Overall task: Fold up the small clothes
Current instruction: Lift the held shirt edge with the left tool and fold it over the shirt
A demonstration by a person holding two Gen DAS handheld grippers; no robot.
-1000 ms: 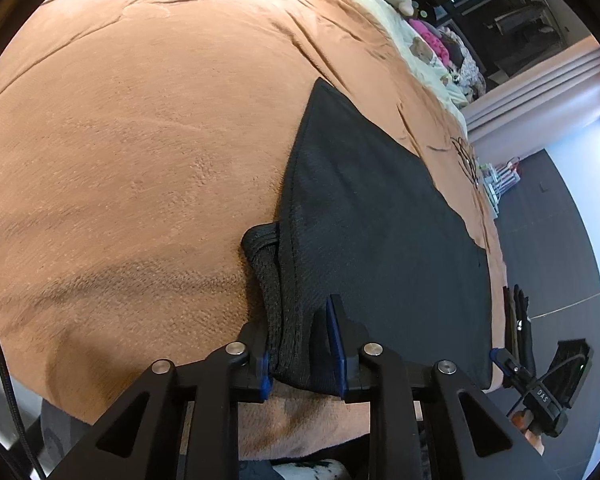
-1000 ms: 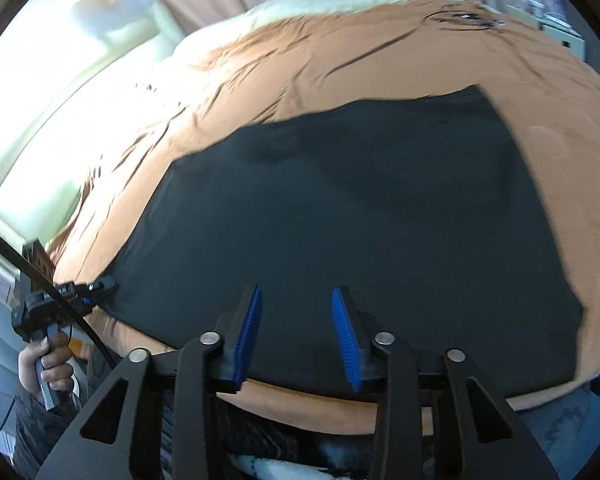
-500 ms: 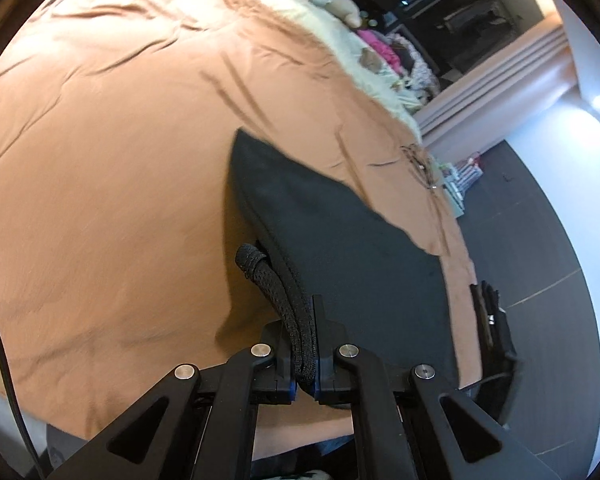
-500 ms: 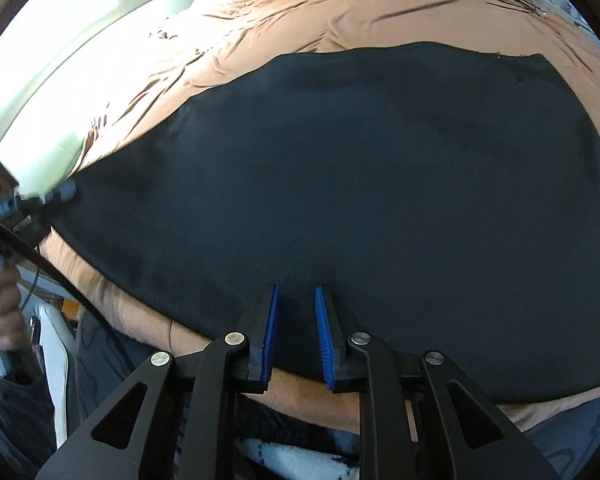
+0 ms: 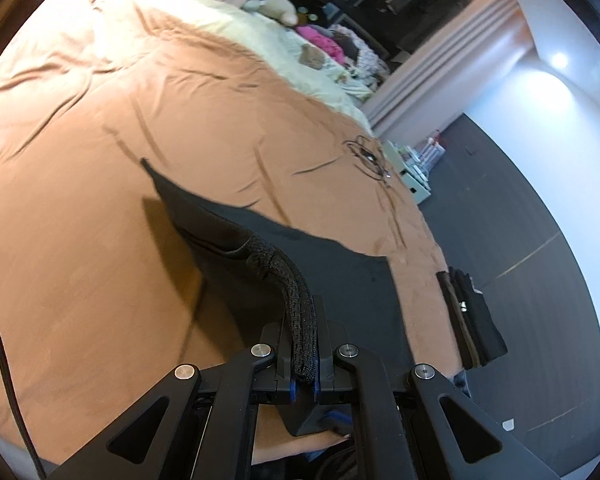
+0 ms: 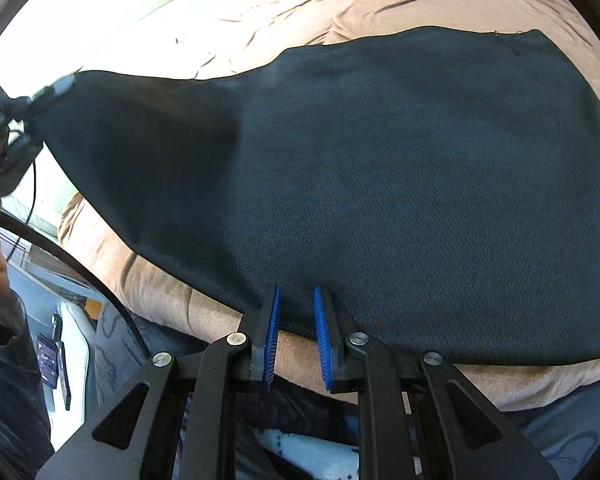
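A black knit garment (image 6: 380,168) lies spread on a tan bedcover (image 5: 100,184). My left gripper (image 5: 303,312) is shut on the garment's thick rolled hem (image 5: 288,276) and holds that corner lifted off the bed; the cloth hangs taut toward the rest of the garment (image 5: 340,280). In the right wrist view the left gripper (image 6: 28,104) shows at the far left with the raised corner. My right gripper (image 6: 296,300) is open, its blue pads at the garment's near edge with nothing between them.
A stack of folded dark clothes (image 5: 472,320) sits at the bed's right edge. A tangled black cable (image 5: 368,156) lies farther up the bed. Pillows and soft toys (image 5: 300,44) are at the head. Dark floor (image 5: 520,208) lies to the right.
The left gripper closed on the rolled hem and lifted that corner up and away. The right gripper narrowed as it neared the near edge, then reopened there.
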